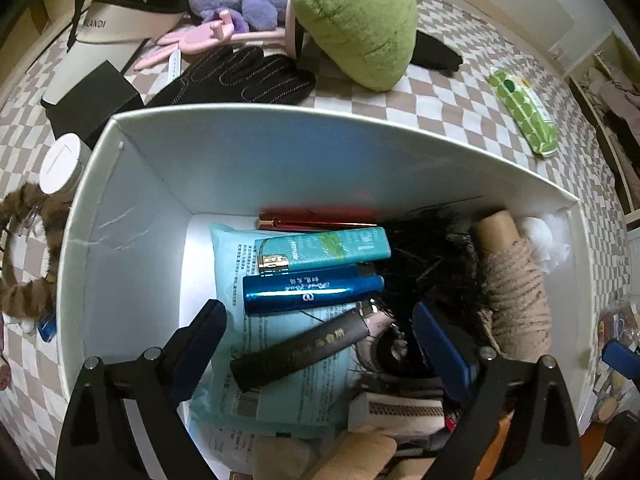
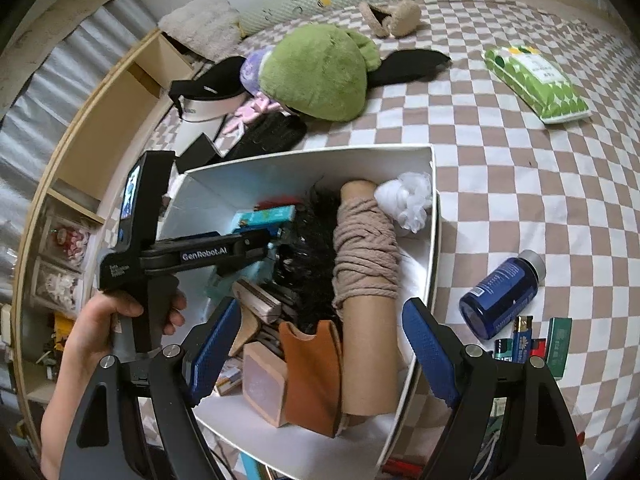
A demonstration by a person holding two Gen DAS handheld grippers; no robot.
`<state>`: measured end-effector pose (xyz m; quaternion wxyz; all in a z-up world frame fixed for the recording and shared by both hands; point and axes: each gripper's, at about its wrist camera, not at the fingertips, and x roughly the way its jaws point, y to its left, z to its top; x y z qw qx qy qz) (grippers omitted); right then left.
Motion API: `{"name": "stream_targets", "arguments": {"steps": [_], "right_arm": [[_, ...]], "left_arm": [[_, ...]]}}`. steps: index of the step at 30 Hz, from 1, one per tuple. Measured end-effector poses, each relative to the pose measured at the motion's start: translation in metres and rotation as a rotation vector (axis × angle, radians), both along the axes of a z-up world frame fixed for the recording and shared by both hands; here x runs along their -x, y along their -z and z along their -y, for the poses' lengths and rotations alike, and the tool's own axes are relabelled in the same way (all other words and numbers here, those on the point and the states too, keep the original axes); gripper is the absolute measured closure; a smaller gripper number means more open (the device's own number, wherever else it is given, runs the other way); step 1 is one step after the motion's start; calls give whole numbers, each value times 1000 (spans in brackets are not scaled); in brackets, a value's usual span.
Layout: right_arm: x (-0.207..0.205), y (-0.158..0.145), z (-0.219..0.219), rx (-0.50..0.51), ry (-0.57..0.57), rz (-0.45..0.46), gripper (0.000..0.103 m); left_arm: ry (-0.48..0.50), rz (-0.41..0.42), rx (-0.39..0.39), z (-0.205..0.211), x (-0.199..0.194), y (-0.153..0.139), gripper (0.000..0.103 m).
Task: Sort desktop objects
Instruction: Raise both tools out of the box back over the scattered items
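Observation:
A white box [image 1: 280, 128] holds a blue tube [image 1: 312, 292], a teal pack [image 1: 324, 248], a black tube [image 1: 300, 352], a red pen [image 1: 316, 220], black feathery stuff [image 1: 428, 248] and a cardboard roll wound with beige rope [image 1: 512, 292]. My left gripper [image 1: 316, 344] hangs open inside the box, over the black tube, touching nothing. My right gripper [image 2: 320, 348] is open above the box's near end [image 2: 432, 216], straddling a brown leather pouch [image 2: 312, 372] and the rope roll [image 2: 366, 264]. A hand [image 2: 100, 320] holds the left gripper [image 2: 260, 246].
On the checked cloth lie a green plush [image 1: 356, 20], black gloves [image 1: 240, 76], a visor [image 1: 108, 20], a green tissue pack [image 2: 536, 84], a blue bottle [image 2: 502, 292] and small lighters [image 2: 524, 340]. A white jar [image 1: 60, 168] and a furry band [image 1: 24, 264] sit left of the box.

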<state>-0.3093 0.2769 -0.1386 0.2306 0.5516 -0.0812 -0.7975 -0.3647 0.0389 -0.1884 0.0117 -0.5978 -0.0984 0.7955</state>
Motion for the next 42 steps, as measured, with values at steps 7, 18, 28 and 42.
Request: {"name": "stream_targets", "arguments": {"steps": [7,18,28,42], "right_arm": [[-18,-28,8,22,24,-144,4],[-44,-49,4,-16,101,-247,0],[-77,-56,6,-100,141,-315,0],[-127,-83,9,-95,190,-400,0]], "left_arm": [[27,-80,-12,-4,-22,-29,0],[45,-174,-31,1,-60,-71,0],[82,-270,15,7,-104,-106,0],[96,-362,21,30,-165,-136,0]]}}
